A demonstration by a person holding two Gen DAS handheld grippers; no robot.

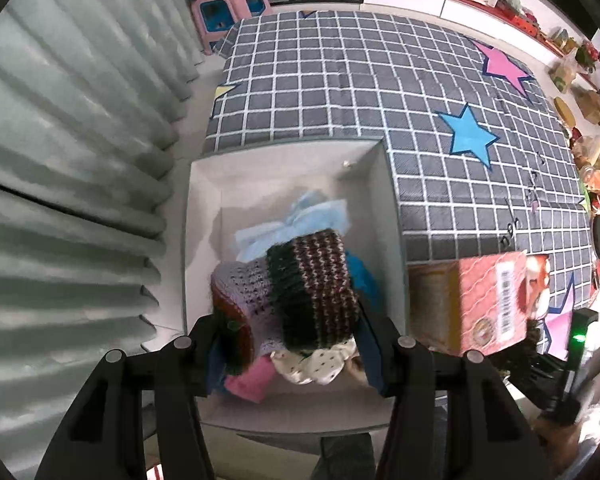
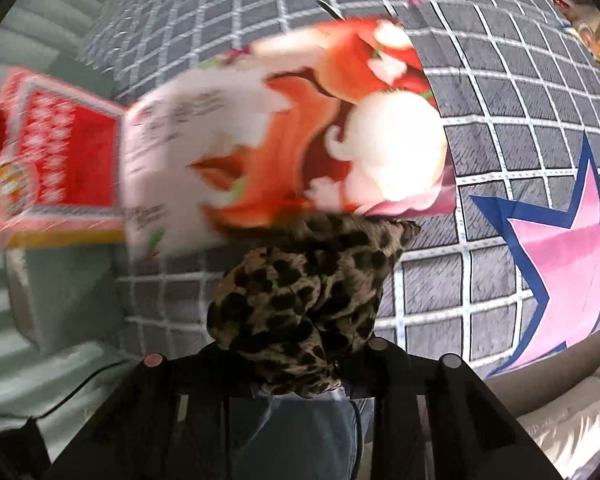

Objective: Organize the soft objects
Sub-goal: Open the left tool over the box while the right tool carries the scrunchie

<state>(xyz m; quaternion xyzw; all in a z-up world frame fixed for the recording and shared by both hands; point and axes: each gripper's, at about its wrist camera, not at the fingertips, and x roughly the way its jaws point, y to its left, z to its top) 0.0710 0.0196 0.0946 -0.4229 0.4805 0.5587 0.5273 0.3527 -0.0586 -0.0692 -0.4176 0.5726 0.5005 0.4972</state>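
From the left wrist we see our left gripper (image 1: 296, 344) clamped on a striped knitted hat (image 1: 300, 296) above a white box (image 1: 204, 200) that holds a light blue cloth (image 1: 300, 220), a pink piece (image 1: 248, 384) and a dotted cream one (image 1: 320, 364), with a pink carton (image 1: 480, 304) just beside the box on the checked star mat (image 1: 340, 80). Only the right wrist shows our right gripper (image 2: 300, 360) closed tight on a leopard-print cloth (image 2: 296, 312). Beyond it lie the blurred carton (image 2: 260, 132) and the mat (image 2: 520, 100), and the box's contents are out of this view.
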